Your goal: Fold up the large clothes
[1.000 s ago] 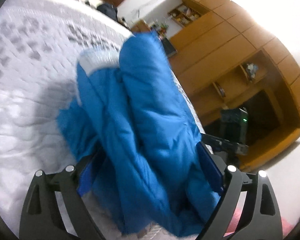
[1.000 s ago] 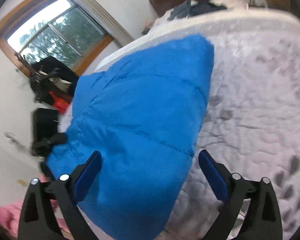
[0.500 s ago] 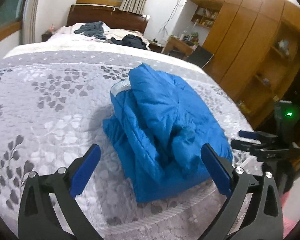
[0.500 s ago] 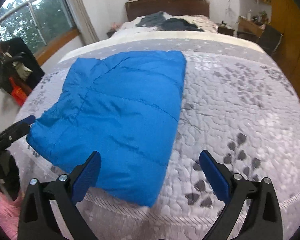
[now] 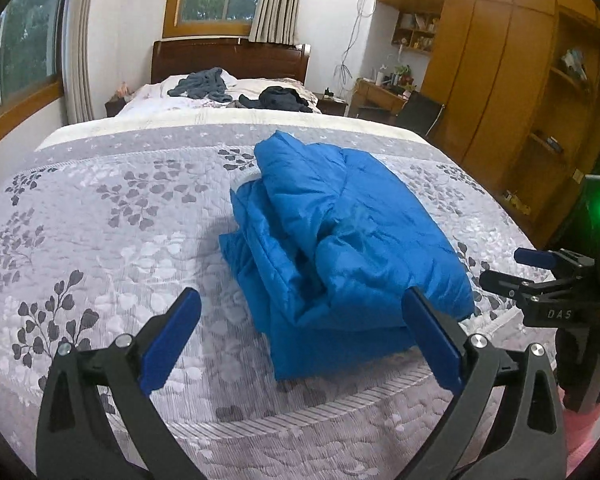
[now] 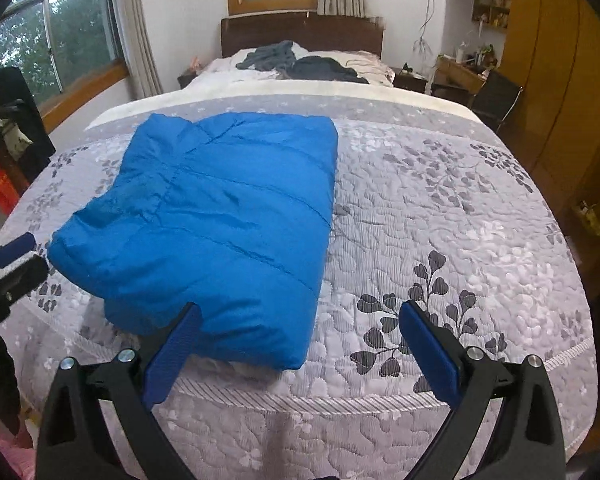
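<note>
Blue puffer jacket [image 6: 220, 220] folded, bulky, on bedspread [image 6: 440, 220]; both grippers' jaws spread, empty.

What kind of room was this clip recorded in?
Most likely a home bedroom: a bed with a quilted floral cover and a dark wooden headboard, loose clothes by the pillows, and tall wooden wardrobes. A folded blue jacket lies on the cover.

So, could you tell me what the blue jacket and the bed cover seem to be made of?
Blue jacket: likely padded nylon or polyester, given its slight sheen and puffy stitched channels. Bed cover: looks like matte quilted cotton or a blend, with pebbled stitching and a grey leaf print.
</note>
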